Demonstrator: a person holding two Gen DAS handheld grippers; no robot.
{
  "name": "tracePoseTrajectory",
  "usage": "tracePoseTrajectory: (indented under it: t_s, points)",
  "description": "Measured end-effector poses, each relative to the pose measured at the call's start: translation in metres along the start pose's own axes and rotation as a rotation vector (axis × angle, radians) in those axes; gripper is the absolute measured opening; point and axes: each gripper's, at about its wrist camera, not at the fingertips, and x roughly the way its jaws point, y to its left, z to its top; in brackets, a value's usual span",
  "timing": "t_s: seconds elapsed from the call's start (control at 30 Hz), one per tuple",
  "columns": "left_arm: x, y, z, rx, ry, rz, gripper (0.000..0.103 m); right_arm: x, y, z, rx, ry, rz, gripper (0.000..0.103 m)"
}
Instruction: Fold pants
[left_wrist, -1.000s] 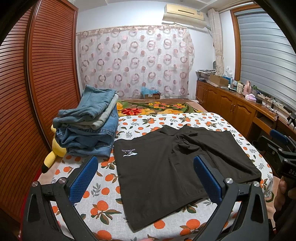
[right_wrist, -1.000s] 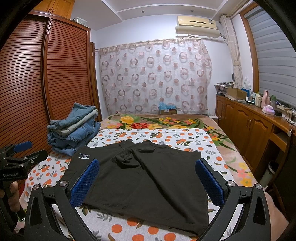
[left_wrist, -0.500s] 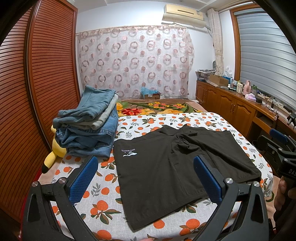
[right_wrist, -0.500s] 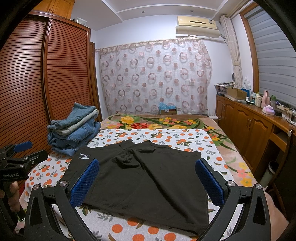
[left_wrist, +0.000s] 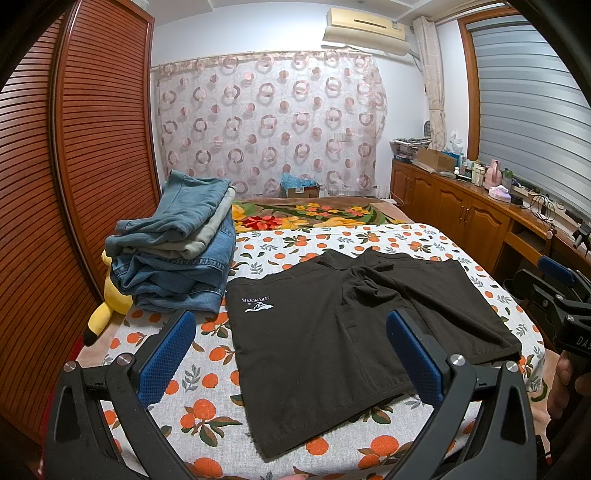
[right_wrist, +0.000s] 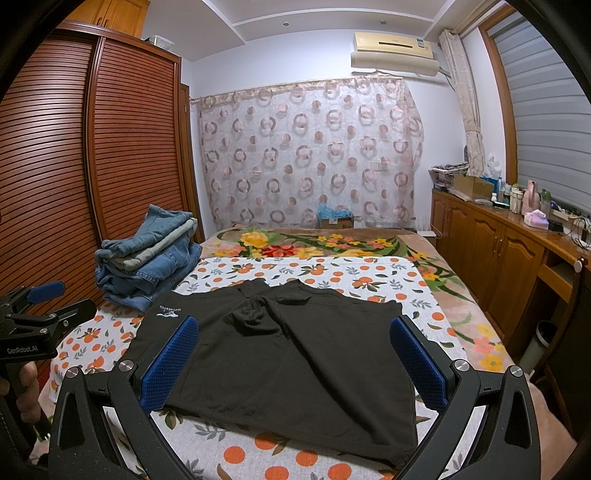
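Note:
Black shorts (left_wrist: 343, 332) (right_wrist: 295, 354) lie spread flat on the orange-print sheet, a white logo (left_wrist: 258, 302) near their left edge and a small bunch of cloth at the crotch. My left gripper (left_wrist: 291, 354) hovers open above the near left part of the shorts, nothing between its blue pads (left_wrist: 168, 358). My right gripper (right_wrist: 293, 363) hovers open above the near right part, blue pads (right_wrist: 419, 365) wide apart and empty. Each gripper shows at the edge of the other's view, held by a hand.
A stack of folded jeans (left_wrist: 177, 243) (right_wrist: 147, 258) sits on the bed at the left, beside a slatted wardrobe (left_wrist: 74, 166). A yellow plush toy (left_wrist: 109, 306) lies at the bed's left edge. Wooden cabinets (right_wrist: 495, 251) with clutter run along the right wall.

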Motion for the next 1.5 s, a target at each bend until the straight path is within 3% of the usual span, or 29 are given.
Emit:
tracePoseTrajectory:
  t_s: [0.17,0.27,0.7,1.27,1.5]
  points:
    - [0.003,0.0,-0.001,-0.002,0.01,-0.008,0.103,0.001,0.0,0.0,-0.001,0.004,0.001,0.103]
    - [0.0,-0.012,0.016,-0.001,0.034,-0.013,0.103,0.0,-0.001,-0.002,0.0,0.015,0.002,0.103]
    - [0.038,0.01,-0.028,-0.002,0.156,-0.041,0.103,0.015,-0.008,-0.006,0.0,0.089,-0.008,0.103]
    - [0.056,0.032,-0.065,0.005,0.267,-0.049,0.103,0.022,-0.01,-0.015,-0.006,0.144,-0.016,0.103]
    - [0.052,0.045,-0.076,-0.025,0.285,-0.053,0.096,0.023,-0.009,-0.018,0.0,0.163,-0.017,0.103]
